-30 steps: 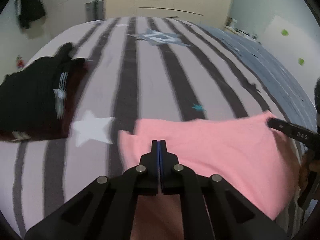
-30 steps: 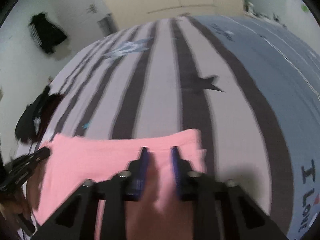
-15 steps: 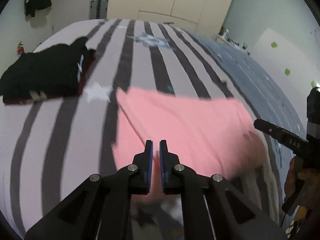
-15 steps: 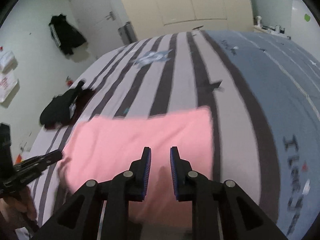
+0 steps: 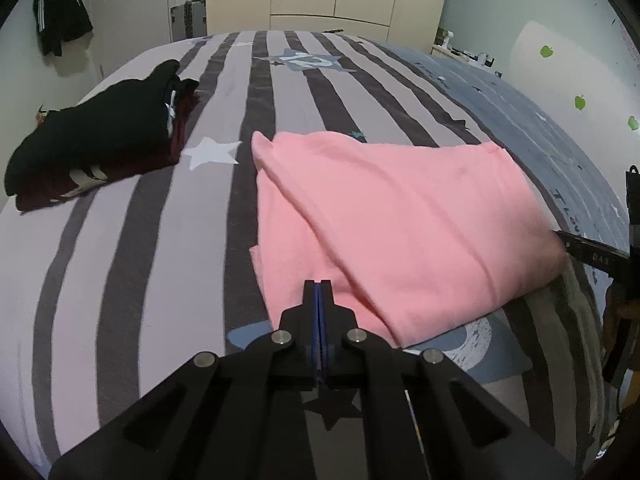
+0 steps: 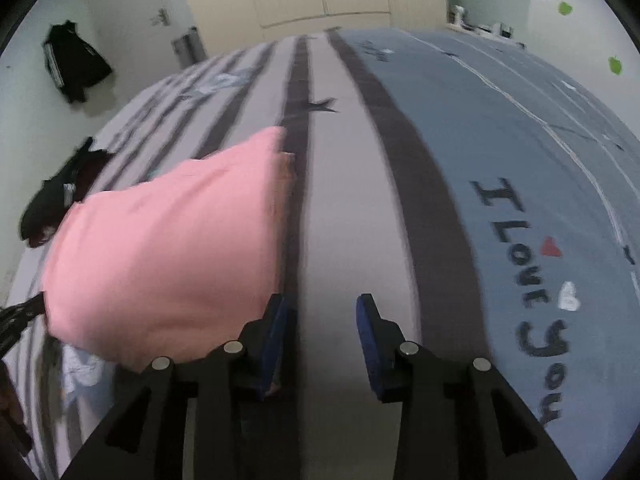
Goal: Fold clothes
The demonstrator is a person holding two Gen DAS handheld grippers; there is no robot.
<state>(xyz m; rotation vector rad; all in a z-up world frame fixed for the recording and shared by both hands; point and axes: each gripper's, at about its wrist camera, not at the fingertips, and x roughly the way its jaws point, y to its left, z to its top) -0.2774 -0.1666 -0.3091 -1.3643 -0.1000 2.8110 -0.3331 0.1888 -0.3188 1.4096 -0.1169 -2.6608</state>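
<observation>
A pink garment (image 5: 400, 220) lies folded on the striped bed sheet (image 5: 160, 260). My left gripper (image 5: 318, 285) is shut, its tips at the near left edge of the pink cloth, and I see no cloth pinched between the pads. My right gripper (image 6: 323, 309) has its jaws opening, with only bare sheet between them. Its left finger (image 6: 276, 320) stands right beside the pink garment (image 6: 160, 248), which lies to its left. The right gripper's tip (image 5: 592, 252) also shows against the garment's right end. The left gripper (image 6: 20, 316) shows at the picture's left edge.
A stack of folded dark clothes (image 5: 100, 140) sits at the left of the bed. A whitish cloth (image 5: 576, 320) lies at the near edge beneath the pink one. The sheet's blue part with lettering (image 6: 520, 260) spreads to the right. A dark jacket (image 5: 60, 8) hangs on the wall.
The pink garment now lies folded on the bed. My left gripper has drawn back to its near edge. My right gripper slid right, off the cloth, and its jaws widened.
</observation>
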